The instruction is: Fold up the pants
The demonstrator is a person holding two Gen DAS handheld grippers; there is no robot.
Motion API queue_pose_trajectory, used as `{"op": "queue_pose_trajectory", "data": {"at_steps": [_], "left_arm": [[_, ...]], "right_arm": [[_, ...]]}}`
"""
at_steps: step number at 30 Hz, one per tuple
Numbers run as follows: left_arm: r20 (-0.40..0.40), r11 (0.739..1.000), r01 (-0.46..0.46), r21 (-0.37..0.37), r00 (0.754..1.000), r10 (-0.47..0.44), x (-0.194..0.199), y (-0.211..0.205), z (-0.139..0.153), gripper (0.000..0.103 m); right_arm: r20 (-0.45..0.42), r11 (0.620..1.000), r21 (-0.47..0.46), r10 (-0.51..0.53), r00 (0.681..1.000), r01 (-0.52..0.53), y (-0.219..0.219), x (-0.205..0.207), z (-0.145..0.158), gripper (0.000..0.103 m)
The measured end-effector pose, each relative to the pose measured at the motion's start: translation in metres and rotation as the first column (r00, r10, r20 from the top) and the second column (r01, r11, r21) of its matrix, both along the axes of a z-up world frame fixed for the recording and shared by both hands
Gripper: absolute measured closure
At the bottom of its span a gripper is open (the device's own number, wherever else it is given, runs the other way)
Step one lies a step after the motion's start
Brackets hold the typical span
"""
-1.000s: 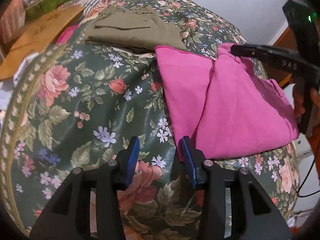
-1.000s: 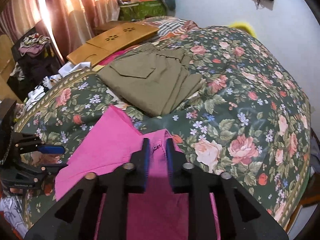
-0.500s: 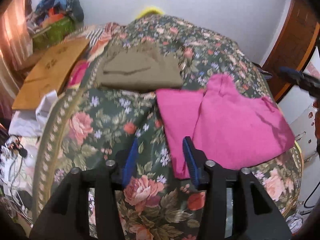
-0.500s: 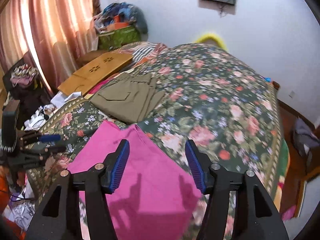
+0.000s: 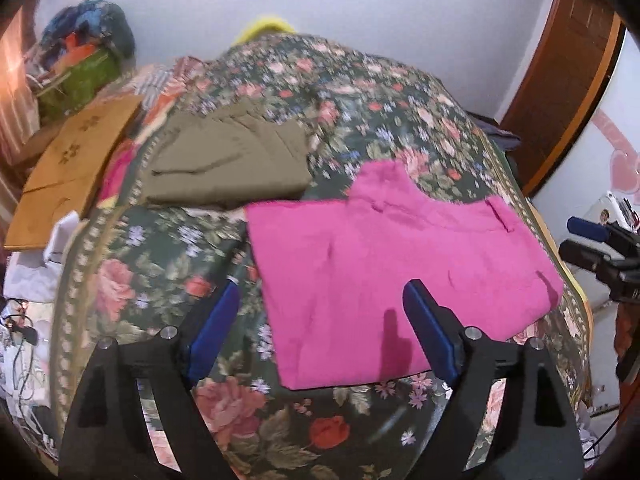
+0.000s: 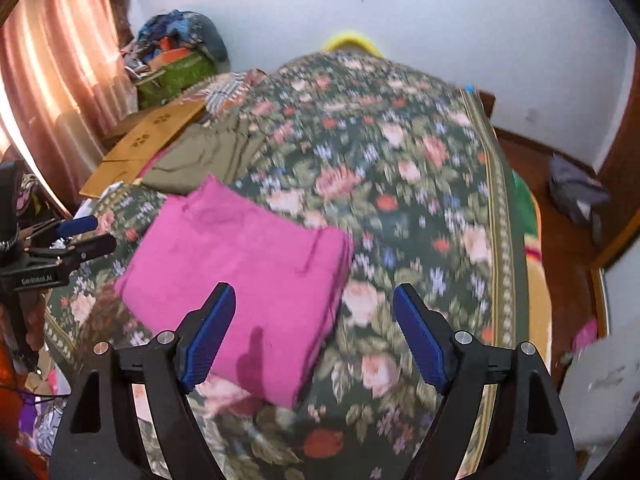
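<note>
So the pink pants (image 5: pixel 384 276) were lying folded into a rough rectangle on the floral bedspread (image 5: pixel 152 264), center-right of the left wrist view and center-left of the right wrist one, with a folded olive pair (image 5: pixel 228 164) just above them, nearly touching at the upper-left corner. Both tools were off the cloth: the left hand-held gripper (image 5: pixel 320 332) had its blue pads spread wide with nothing between them, and the right hand-held gripper (image 6: pixel 314 336) was the same, wide apart and empty. Looked to me like the fold was basically done, so the risks were mostly about messing it up. The top layer had a few wrinkles and a bumpy edge near the upper middle of the left view, and if either tool dipped back in and snagged just one layer, the stack would probably have slid apart, since the fabric looked soft. The lower right corner sat close to the bed's edge too, so a careless nudge could've dragged it over. Bumping the olive pair was also possible.
</note>
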State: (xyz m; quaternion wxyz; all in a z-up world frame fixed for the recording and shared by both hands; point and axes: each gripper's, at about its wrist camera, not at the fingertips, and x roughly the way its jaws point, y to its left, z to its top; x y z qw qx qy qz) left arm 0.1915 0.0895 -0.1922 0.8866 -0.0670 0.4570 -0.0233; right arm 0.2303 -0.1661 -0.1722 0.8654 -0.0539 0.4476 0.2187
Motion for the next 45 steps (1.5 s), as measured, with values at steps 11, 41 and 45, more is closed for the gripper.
{"op": "queue_pose_trajectory", "data": {"at_steps": [11, 41, 45], "left_arm": [[-0.067, 1.000, -0.012, -0.006, 0.998, 0.011, 0.019, -0.002, -0.040, 0.013], [-0.013, 0.995, 0.047, -0.083, 0.999, -0.049, 0.021, -0.011, -0.021, 0.081], [0.025, 0.996, 0.053, -0.074, 0.998, -0.051, 0.015, -0.012, -0.005, 0.082]], "right_arm": [[-0.146, 0.996, 0.079, -0.017, 0.989, 0.029, -0.007, 0.012, -0.046, 0.025], [-0.101, 0.976, 0.213, 0.065, 0.993, -0.042, 0.000, 0.028, -0.050, 0.088], [-0.066, 0.974, 0.219, 0.072, 0.995, -0.056, 0.002, 0.025, -0.034, 0.090]]}}
